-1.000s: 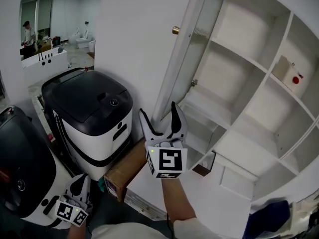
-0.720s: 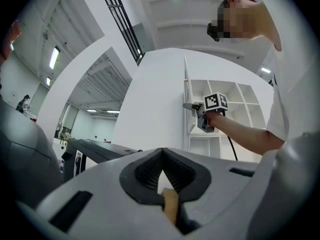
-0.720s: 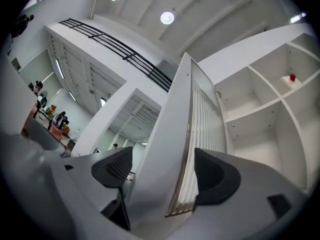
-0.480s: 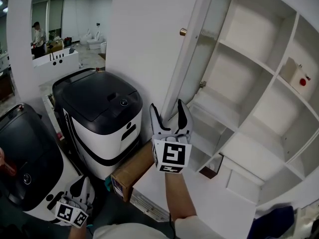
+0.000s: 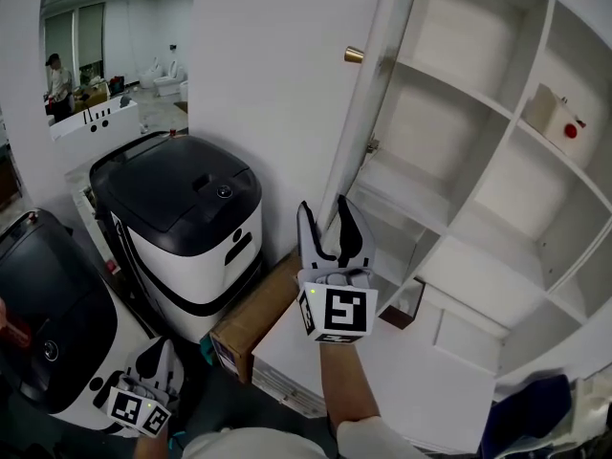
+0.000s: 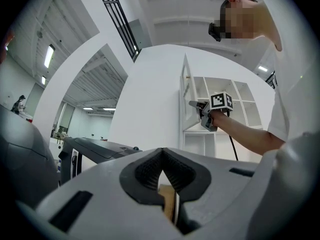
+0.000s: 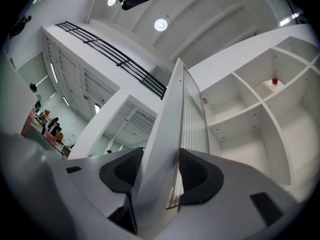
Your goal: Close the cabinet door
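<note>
Low by my left knee, my left gripper hangs with its two jaws pressed together and nothing in them. Up in front of me, the cabinet door is tall, flat and white. It stands wide open, swung out to the left of the shelves, and I see its long side edge. A small gold knob sticks out near that edge, high up. My right gripper pinches the door's edge, one pad on each face. A second ago its jaws were spread wide around that edge; they have just been closing on it, and the hand has slid a bit closer to the door. My right arm reaches forward, the gripper tips up, and its marker cube faces me.
</note>
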Available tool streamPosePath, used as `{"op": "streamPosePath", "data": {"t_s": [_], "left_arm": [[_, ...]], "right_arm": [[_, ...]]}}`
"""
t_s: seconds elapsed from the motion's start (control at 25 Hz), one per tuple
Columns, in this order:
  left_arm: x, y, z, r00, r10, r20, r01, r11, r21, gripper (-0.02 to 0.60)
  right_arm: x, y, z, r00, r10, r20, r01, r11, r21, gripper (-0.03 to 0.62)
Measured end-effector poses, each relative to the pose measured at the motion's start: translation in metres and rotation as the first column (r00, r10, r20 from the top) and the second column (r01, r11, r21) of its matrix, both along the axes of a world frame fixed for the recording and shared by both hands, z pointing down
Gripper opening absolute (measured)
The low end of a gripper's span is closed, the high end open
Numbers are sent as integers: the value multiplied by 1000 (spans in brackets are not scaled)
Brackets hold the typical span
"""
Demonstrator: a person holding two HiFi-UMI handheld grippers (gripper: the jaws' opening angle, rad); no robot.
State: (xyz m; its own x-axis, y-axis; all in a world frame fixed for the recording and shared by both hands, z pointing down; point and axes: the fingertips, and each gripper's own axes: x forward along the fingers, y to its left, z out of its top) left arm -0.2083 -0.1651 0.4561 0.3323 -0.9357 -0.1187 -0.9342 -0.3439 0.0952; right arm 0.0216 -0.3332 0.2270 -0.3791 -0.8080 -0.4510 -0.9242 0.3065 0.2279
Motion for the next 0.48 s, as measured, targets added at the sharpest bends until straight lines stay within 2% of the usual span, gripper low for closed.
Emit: {"op": "streamPosePath", "data": {"t_s": [0.28, 0.48], "left_arm": [[32, -14, 0, 996, 94, 8, -94, 996, -5, 3], [63, -25, 1, 986, 164, 11, -164, 986, -13, 3]], "right_arm": [[44, 18, 2, 999, 37, 23, -37, 999, -3, 164], [63, 22, 1, 998, 69, -14, -69, 998, 2, 152]]}}
